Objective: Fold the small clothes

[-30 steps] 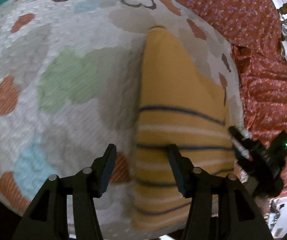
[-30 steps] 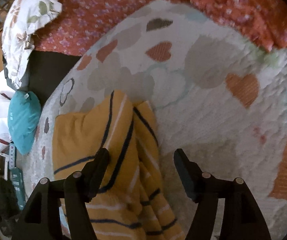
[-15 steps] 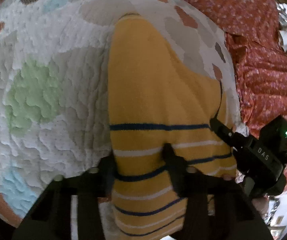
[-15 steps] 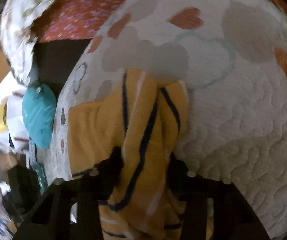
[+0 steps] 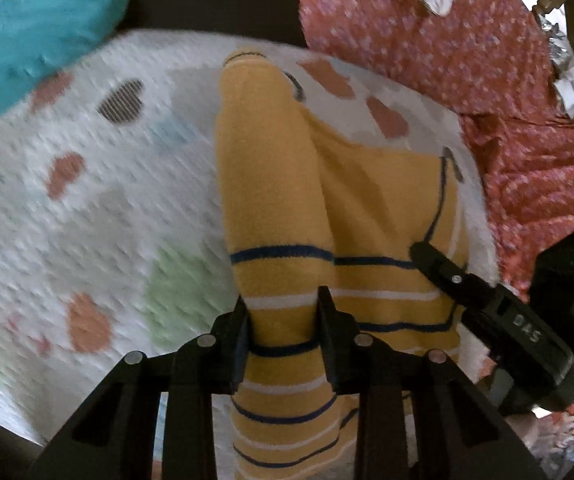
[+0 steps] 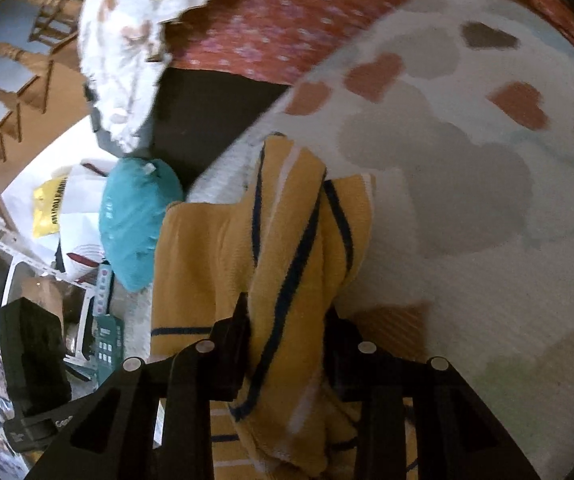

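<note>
We see both grippers clenched on the same yellow striped garment point(image 5: 271, 184), which lies on a white quilted blanket point(image 5: 87, 208) patterned with hearts. In the left wrist view, the left gripper point(image 5: 283, 320) pinches a raised fold of the striped part between its two fingers, with the cloth filling the gap. The plain yellow part runs away from it toward the far edge of the blanket, where a narrow cuff-like end reaches almost to the rim. The right gripper point(image 5: 487, 300) shows at the garment's right side, near the blanket's right edge, its tip touching the cloth.

In the right wrist view, the right gripper point(image 6: 287, 336) grasps a bunched, twisted strip of the garment point(image 6: 287, 240), dark stripes running lengthwise between the fingers. The rest of the cloth lies flatter to the left, close to the blanket's point(image 6: 487, 240) edge.

Beyond the blanket lie a red floral bedspread point(image 5: 467, 52), a teal cushion point(image 5: 35, 36) and a white leaf-print pillow point(image 6: 127, 40). We make out no containers holding anything clearly.
</note>
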A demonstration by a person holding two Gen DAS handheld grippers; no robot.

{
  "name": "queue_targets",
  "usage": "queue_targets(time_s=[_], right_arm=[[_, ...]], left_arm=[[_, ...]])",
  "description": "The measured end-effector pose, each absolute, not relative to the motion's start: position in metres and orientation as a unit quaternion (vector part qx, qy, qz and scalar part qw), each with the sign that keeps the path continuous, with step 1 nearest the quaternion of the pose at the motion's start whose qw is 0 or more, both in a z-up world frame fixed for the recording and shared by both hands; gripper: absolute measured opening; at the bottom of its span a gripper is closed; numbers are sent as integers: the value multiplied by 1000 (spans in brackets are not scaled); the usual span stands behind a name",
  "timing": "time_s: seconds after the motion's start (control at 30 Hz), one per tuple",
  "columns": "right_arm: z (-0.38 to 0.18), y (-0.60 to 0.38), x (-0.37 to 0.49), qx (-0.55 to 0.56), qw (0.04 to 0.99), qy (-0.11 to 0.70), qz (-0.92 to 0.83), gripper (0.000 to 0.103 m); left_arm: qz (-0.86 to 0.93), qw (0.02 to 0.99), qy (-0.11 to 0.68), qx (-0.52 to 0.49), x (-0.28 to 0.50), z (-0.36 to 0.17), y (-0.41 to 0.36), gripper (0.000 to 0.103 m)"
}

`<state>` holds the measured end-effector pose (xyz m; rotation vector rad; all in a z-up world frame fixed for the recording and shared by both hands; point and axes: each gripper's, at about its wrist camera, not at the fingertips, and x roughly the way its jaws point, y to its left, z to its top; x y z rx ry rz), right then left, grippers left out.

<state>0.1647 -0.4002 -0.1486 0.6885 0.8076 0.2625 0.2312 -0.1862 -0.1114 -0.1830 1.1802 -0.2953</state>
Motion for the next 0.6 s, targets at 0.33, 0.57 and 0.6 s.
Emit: queue_targets(time_s=[0.33, 0.57, 0.6], right_arm=[[-169, -377, 219, 289, 868, 394, 85, 34], [-171, -392, 220, 261, 867, 424, 5, 55], [-162, -397, 215, 253, 875, 413, -8, 55]], left_arm=[[-64, 838, 542, -3, 275, -136, -189, 26], [-64, 831, 552, -26, 283, -146, -172, 27], [-67, 831, 551, -33, 279, -143, -169, 30]])
